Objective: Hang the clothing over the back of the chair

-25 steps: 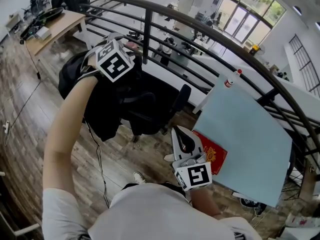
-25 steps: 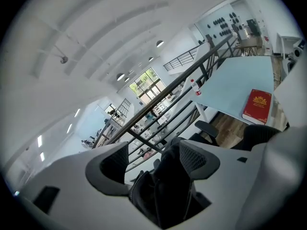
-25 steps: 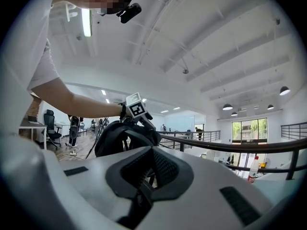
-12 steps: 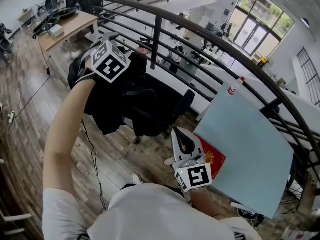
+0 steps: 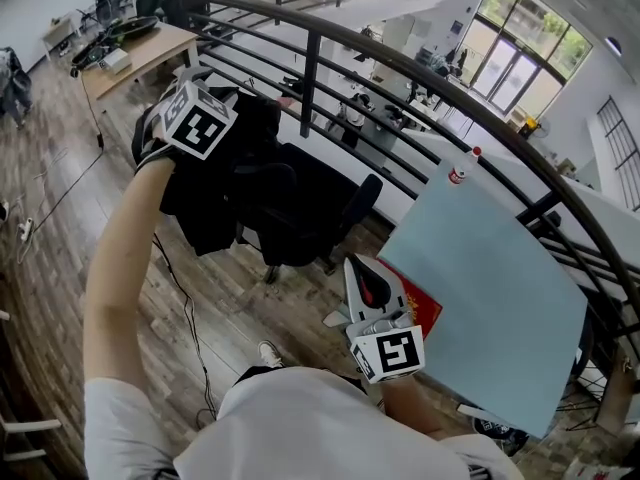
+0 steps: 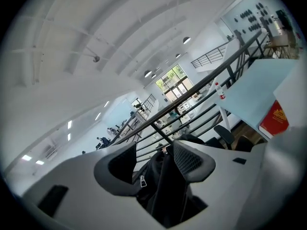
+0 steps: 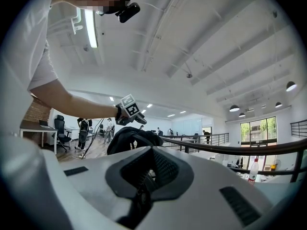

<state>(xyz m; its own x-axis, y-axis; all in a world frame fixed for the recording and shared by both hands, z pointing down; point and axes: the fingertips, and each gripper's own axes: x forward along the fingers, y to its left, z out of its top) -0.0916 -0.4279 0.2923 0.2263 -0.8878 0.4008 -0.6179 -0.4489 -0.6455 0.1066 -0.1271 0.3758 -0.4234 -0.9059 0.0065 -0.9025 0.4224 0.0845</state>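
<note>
Matt black cloth jacket [image 5: 205,213], grainy wood-plank floor [image 5: 55,263].

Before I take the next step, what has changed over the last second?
The left gripper shifted toward the head view's left, above the black garment draped on the chair. Its jaws are closing, with the fabric between them but not yet pinched. The right gripper, shut and empty, the red book and the blue tabletop stayed put.
</note>
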